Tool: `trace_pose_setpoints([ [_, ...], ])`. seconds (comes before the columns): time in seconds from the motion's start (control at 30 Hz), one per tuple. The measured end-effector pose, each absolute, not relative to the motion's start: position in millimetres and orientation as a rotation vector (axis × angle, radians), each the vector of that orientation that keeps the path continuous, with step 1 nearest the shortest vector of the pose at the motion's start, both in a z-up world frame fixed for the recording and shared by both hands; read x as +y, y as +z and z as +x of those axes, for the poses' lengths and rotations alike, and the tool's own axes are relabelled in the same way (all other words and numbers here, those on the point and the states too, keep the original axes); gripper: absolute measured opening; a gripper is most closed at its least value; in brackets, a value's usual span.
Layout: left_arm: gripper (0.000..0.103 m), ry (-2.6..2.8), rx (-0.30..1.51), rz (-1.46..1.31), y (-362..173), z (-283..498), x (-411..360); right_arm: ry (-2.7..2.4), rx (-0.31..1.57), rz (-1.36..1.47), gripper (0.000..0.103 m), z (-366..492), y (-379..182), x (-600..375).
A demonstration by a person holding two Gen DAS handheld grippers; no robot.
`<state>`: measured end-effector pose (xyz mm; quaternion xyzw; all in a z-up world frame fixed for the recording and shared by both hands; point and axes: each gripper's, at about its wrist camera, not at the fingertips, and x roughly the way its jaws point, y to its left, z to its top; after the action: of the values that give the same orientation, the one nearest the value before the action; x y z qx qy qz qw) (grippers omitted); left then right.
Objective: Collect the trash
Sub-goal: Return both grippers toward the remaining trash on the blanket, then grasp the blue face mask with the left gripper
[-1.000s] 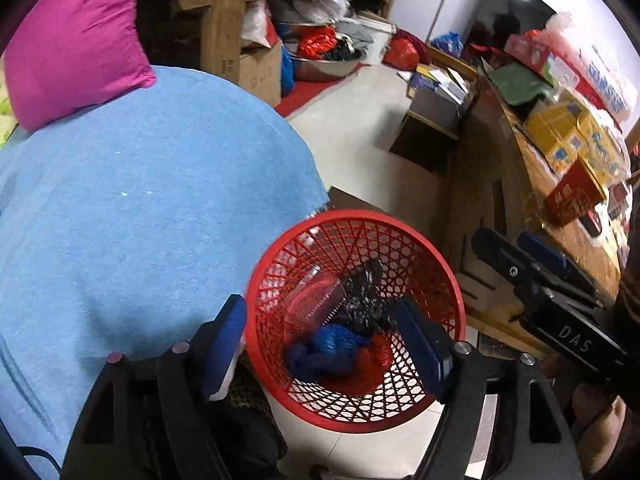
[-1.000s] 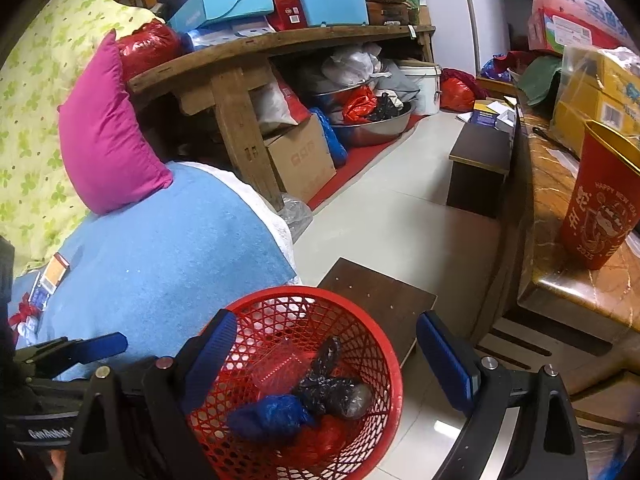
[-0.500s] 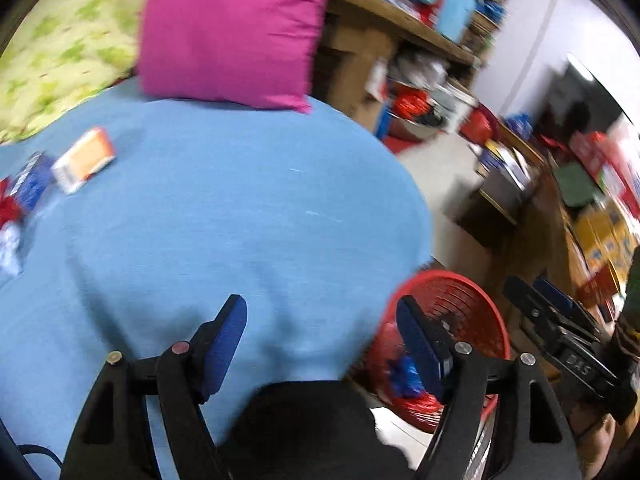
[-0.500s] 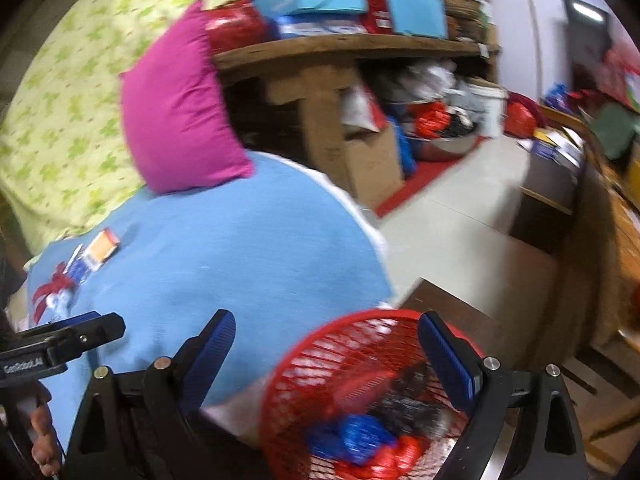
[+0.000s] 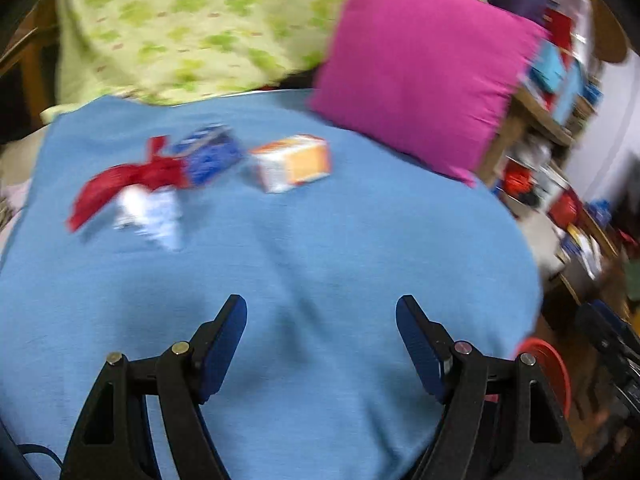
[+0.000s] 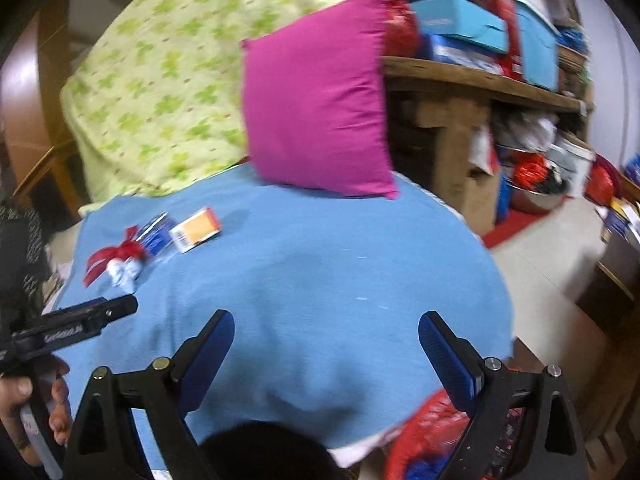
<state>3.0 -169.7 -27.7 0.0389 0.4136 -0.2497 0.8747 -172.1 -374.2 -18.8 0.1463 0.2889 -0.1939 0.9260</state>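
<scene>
Far left of the right wrist view: a hand (image 6: 38,408) holds the left gripper (image 6: 96,312), seen side-on above the near left edge of the blue blanket (image 6: 320,280). From its own camera the left gripper (image 5: 320,332) has jaws well apart with only blanket between them, holding nothing.

Trash lies in a cluster at the blanket's far left part. Leftmost is a red wrapper (image 5: 124,184) with a white crumpled piece (image 5: 148,212) just beside it on the near side; both are blurred. Next to them is a blue packet (image 5: 210,154), touching the red wrapper. Just right of that is an orange-and-white box (image 5: 292,162), a little apart from the packet.

Behind the cluster hangs a green-patterned cover (image 5: 192,20). To the right of it a magenta pillow (image 5: 424,92) stands on the blanket's far edge.

The right gripper (image 6: 326,340) hovers over the blanket's near part, jaws wide and empty. Below its right finger, off the blanket's edge, sits the red basket (image 6: 432,436), partly hidden. A wooden shelf (image 6: 480,80) with boxes stands farthest right.
</scene>
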Motion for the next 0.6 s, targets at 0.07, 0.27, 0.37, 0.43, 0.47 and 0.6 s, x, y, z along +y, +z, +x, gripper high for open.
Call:
trace_pose_setpoints([
  [0.07, 0.078, -0.459, 0.869, 0.062, -33, 18, -150, -0.363, 0.599, 0.284, 0.095, -158, -19, -361],
  [0.27, 0.078, -0.326, 0.876, -0.011, -50, 57, -105, -0.270, 0.609, 0.243, 0.095, -119, -21, -324],
  [0.37, 0.077, -0.293, 0.889, -0.038, -60, 81, -95, -0.237, 0.610, 0.228, 0.095, -104, -22, -310],
  [0.43, 0.077, -0.282, 0.903, -0.056, -65, 95, -91, -0.217, 0.611, 0.227, 0.095, -95, -23, -303],
  [0.47, 0.077, -0.273, 0.906, -0.065, -68, 102, -90, -0.208, 0.612, 0.227, 0.095, -91, -24, -300],
  [0.6, 0.072, -0.252, 0.920, -0.088, -76, 126, -95, -0.185, 0.620, 0.226, 0.095, -80, -30, -295],
])
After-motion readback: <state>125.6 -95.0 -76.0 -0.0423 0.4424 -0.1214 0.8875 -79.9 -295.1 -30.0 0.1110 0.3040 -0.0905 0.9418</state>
